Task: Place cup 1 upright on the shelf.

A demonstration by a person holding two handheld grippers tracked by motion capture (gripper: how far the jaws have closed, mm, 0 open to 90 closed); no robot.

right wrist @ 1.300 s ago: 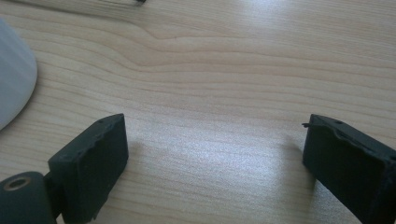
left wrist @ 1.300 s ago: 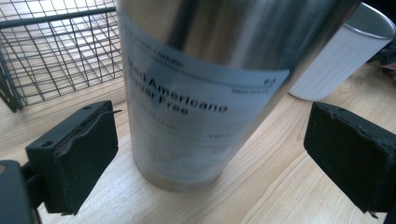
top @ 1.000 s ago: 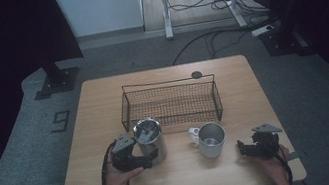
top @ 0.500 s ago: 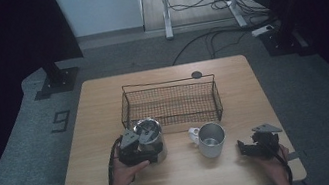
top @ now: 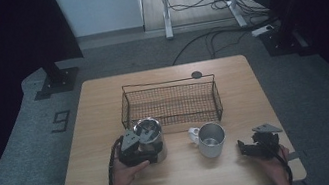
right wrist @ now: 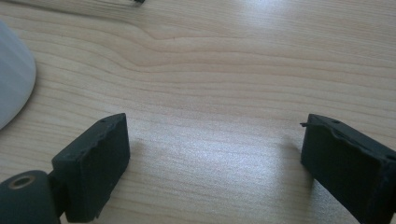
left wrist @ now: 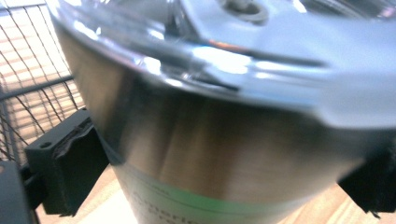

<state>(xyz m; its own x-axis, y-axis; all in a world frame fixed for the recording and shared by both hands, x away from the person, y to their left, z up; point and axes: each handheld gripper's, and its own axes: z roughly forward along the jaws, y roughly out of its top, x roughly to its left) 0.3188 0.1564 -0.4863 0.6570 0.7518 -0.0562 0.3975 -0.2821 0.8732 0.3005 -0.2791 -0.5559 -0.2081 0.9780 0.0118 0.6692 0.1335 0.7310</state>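
A tall steel cup point(top: 148, 128) stands on the wooden table point(top: 104, 107), just in front of the wire basket point(top: 166, 83). My left gripper point(top: 150, 148) reaches around the cup from the near side. In the left gripper view the cup point(left wrist: 224, 140) spans the whole gap and both black pads point(left wrist: 70, 168) press its sides. A steel mug point(top: 209, 139) with a handle stands to the right. Right of the mug, my right gripper point(top: 244, 149) rests low on the table; it point(right wrist: 215, 163) is open over bare wood, with the mug's pale side point(right wrist: 11, 79) at the left edge.
The black wire basket lies across the middle of the table, with a small dark round spot point(top: 196, 74) behind it. Dark screens and cables stand on the floor beyond the table. Bare wood lies along the left side and the front.
My left gripper has slid right and forward from beside the steel cup until its jaws took hold of the cup. The right gripper and the mug have stayed put.
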